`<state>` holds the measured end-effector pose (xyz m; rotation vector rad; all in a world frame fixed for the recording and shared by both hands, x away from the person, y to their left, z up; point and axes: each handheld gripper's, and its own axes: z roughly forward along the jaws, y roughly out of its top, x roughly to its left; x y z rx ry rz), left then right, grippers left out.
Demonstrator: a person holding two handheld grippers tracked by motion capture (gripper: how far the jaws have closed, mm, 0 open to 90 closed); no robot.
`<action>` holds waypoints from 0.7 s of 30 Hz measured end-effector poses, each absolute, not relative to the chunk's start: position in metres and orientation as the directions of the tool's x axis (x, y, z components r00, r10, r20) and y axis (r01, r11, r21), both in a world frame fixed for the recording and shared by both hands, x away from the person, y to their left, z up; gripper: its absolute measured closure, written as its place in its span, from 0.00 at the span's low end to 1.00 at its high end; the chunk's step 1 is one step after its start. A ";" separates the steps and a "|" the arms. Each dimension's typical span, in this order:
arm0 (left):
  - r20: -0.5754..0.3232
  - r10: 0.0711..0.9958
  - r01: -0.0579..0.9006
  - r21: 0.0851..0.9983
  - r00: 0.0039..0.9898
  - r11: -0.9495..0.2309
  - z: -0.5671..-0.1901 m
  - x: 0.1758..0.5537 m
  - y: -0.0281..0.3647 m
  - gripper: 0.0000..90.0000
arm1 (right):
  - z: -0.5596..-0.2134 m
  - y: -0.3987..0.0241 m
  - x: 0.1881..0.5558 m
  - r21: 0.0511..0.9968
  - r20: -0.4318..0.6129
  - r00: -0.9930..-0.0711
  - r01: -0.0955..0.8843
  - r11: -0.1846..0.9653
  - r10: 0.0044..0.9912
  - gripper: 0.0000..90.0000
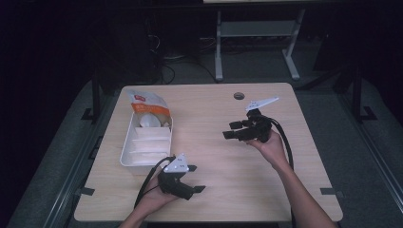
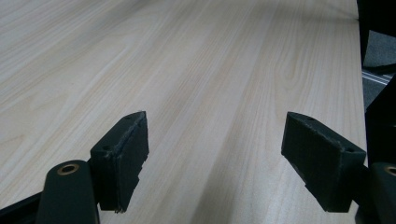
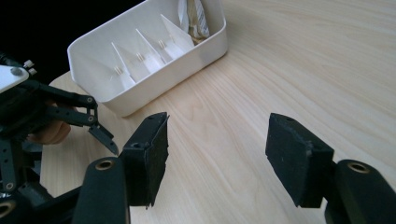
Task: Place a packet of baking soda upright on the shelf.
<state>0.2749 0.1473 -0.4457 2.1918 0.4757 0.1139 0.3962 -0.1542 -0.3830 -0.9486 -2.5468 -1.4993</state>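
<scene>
- Your left gripper [image 1: 192,186] sits at about 7 o'clock on the table [image 1: 228,190], near the front edge, with its grey plate on top and its cable looping back toward your forearm.
- In the left gripper view its jaws stand wide apart with bare wood grain between them; nothing is gripped.
- Your right gripper [image 1: 231,130] is held above the table at roughly 2 o'clock from the centre, its jaws pointing toward 9 o'clock, at the tray.
- In the right gripper view its jaws [image 3: 215,154] are spread wide and empty, over bare tabletop.
- The white tray [image 1: 127,151] lies at 9 o'clock on the table, well apart from both grippers, its long side running front to back and white dividers splitting it into compartments.
- A bag [image 1: 148,109] with an orange band and a red label stands in the tray's far end, leaning out over its rim.
- From the right gripper view, your left gripper [image 3: 100,133] shows at 9 o'clock, just in front of the tray's near end.
</scene>
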 end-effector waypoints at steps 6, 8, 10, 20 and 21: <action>-0.086 0.376 0.298 0.779 0.922 -0.551 -0.446 0.275 0.147 0.25 | -0.386 -0.164 0.389 0.779 0.330 -0.808 0.525 0.343 0.488 0.42; -0.086 0.376 0.297 0.779 0.923 -0.552 -0.446 0.275 0.147 0.25 | -0.387 -0.167 0.386 0.778 0.329 -0.806 0.527 0.342 0.492 0.42; -0.085 0.376 0.297 0.778 0.923 -0.553 -0.446 0.275 0.147 0.25 | -0.389 -0.170 0.384 0.778 0.334 -0.804 0.530 0.337 0.492 0.42; -0.084 0.376 0.297 0.778 0.923 -0.553 -0.446 0.275 0.146 0.25 | -0.393 -0.179 0.369 0.775 0.336 -0.802 0.533 0.339 0.493 0.42; -0.083 0.376 0.295 0.778 0.923 -0.555 -0.446 0.274 0.146 0.25 | -0.393 -0.180 0.368 0.774 0.336 -0.803 0.533 0.341 0.492 0.42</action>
